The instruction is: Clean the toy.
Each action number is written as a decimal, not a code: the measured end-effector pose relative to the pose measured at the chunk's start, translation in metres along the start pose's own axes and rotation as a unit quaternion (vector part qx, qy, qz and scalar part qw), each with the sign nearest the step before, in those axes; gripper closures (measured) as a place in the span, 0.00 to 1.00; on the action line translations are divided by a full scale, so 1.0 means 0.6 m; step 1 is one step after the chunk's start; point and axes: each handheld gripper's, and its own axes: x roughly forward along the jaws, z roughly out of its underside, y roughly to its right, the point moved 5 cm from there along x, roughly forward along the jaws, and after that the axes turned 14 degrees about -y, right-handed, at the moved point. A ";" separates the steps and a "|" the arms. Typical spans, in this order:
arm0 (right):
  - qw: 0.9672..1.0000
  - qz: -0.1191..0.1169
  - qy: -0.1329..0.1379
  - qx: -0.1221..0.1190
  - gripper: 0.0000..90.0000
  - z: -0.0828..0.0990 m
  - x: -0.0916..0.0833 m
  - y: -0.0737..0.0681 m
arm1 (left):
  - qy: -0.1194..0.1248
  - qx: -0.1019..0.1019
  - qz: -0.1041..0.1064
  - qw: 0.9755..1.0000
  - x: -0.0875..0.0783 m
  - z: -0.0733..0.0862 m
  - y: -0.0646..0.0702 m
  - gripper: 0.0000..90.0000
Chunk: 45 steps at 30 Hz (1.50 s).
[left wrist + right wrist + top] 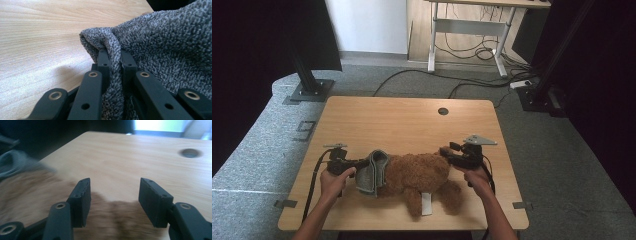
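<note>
Now left tongs (pixel 113 62) pinch grey knit (pixel 160 42) (right tongs (pixel 113 195) apart).

Brown plush toy (pixel 419 175) (grey garment (pixel 373 172) half-on)

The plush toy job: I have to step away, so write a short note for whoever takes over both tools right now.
Left tool: shut on a fold of the grey knit garment, at the toy's left end.
Right tool: open, nothing between its pads, above the toy's right end.
Brown plush toy: lying on the wooden table, near the front edge.
Done: the garment sits over just one end of the toy.
Left: it looks like dressing, so probably re-grip with the right tool and work the knit further along the body.
</note>
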 end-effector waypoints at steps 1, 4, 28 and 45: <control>1.000 -0.009 -0.008 -0.010 0.46 0.001 0.006 -0.014 | 0.000 0.000 0.000 1.000 0.000 0.000 0.000 0.90; 0.998 -0.032 -0.035 -0.029 0.44 0.011 0.024 -0.047 | 0.001 -0.001 0.000 1.000 0.000 0.002 0.000 0.90; 0.995 -0.043 -0.046 -0.073 0.54 0.090 0.027 -0.100 | -0.003 0.077 0.030 0.997 0.003 -0.118 0.108 0.90; 0.995 -0.040 -0.037 -0.081 0.54 0.089 0.030 -0.102 | -0.139 0.131 -0.031 0.981 0.147 -0.151 0.187 0.89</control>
